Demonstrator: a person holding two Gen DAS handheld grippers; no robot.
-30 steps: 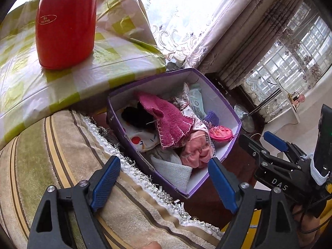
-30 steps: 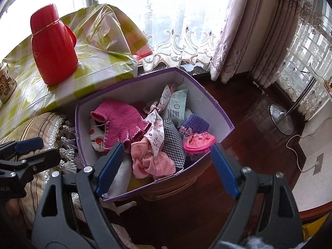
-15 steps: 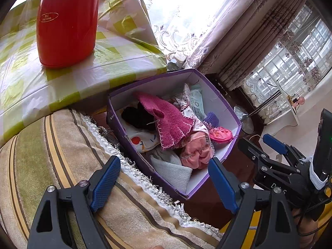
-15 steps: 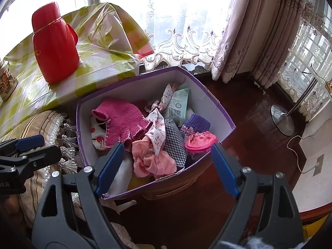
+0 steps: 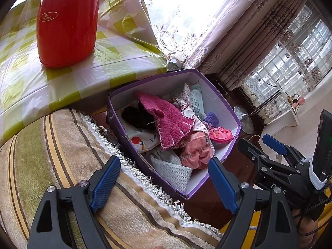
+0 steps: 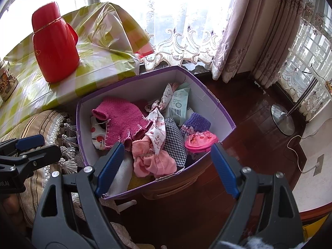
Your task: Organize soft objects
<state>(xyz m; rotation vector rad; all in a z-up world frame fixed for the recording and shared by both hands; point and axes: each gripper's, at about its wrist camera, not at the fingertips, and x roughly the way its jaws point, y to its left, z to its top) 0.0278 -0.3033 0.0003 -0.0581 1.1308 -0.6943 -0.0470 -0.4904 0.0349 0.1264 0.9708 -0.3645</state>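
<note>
A purple box (image 6: 207,101) holds heaped soft things: a magenta knit piece (image 6: 122,122) on top, pink cloth (image 6: 153,161) beside it. The red flask (image 5: 66,22) behind the box reads "FUCHENG". Left tongs (image 5: 164,183) and right tongs (image 6: 166,167) gape wide, empty.

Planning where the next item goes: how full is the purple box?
Nearly full. The purple box has no lid, and its floor is covered by a pink knitted garment, checked cloth and other clothing, piled to about rim height.
</note>
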